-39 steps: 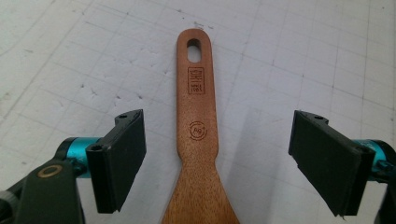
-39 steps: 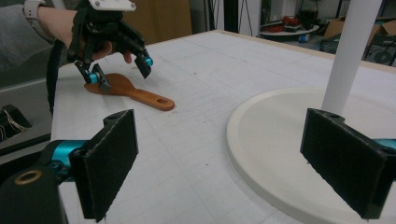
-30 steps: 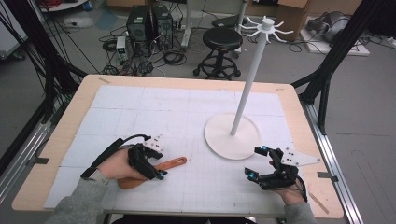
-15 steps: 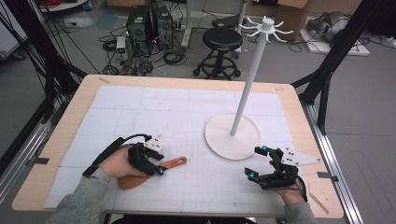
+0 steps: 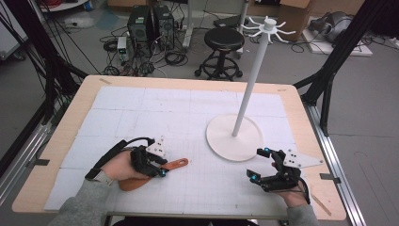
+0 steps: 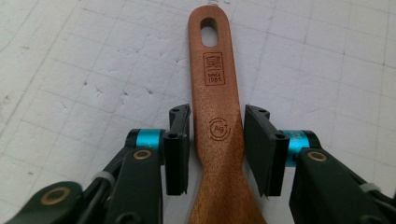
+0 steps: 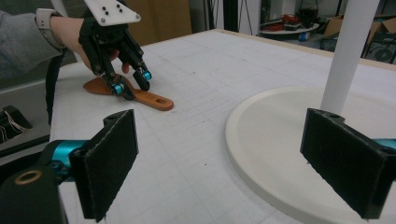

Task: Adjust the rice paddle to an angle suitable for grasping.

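Lying flat on the white gridded mat (image 5: 188, 117), a wooden spatula (image 5: 175, 164) sits in the lower left of the high view, its handle pointing toward the frame's centre and its broader blade end hidden under the person's left hand (image 5: 120, 165). The left gripper (image 5: 161, 166) is lowered over the handle. In the left gripper view the spatula (image 6: 215, 116) runs up the middle of the frame, its hanging hole near the top edge, and the two black jaws stand on either side of the handle's neck. A thin gap shows at each side, so the jaws are spread around the wood and not yet pinching it.

The right gripper (image 5: 259, 164) rests in the lower right of the high view, held by the right hand (image 5: 294, 195), just beside the round white base of the hook stand (image 5: 234, 137). Its jaws are spread wide with nothing between them. In the right gripper view the stand's base (image 7: 280, 135) lies at the right, and the left gripper (image 7: 130, 81) shows far off at upper left, over the spatula (image 7: 149, 100).
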{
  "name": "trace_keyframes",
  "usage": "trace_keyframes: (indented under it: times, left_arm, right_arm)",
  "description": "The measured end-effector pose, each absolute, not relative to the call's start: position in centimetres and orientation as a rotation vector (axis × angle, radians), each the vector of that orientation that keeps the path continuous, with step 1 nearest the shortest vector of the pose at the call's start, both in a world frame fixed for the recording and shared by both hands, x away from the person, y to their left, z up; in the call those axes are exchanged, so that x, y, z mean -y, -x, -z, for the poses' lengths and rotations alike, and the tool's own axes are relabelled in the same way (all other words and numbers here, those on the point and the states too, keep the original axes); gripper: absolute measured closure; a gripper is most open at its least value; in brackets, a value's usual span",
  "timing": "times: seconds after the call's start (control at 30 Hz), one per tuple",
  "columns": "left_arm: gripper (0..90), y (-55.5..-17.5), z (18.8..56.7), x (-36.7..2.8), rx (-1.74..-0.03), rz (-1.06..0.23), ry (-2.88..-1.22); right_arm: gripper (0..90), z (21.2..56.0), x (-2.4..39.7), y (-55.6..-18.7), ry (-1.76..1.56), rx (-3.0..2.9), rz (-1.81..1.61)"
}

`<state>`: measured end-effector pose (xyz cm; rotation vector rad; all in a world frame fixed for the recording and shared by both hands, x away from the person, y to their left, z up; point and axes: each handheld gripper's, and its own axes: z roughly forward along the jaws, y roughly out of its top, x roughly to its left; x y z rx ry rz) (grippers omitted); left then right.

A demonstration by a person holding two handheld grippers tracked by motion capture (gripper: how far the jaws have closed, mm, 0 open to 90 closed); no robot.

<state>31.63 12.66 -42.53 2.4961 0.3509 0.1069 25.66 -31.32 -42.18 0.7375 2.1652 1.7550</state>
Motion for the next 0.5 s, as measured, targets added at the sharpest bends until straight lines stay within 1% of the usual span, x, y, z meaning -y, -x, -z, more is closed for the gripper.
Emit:
trace_keyframes:
  times: [0.27,0.4,0.5]
  left_arm:
    - [64.7,-31.87,42.50,-12.67,-0.377,-0.080,-2.499]
    - [65.0,-31.69,42.48,-12.61,-0.380,-0.096,-2.498]
    - [65.1,-31.37,42.37,-12.50,-0.368,-0.132,-2.506]
  right_arm:
    - [9.9,42.23,31.30,-25.74,-0.739,-2.170,-1.750]
    - [9.9,42.22,31.29,-25.72,-0.738,-2.169,-1.752]
    - [9.9,42.21,31.32,-25.69,-0.739,-2.168,-1.755]
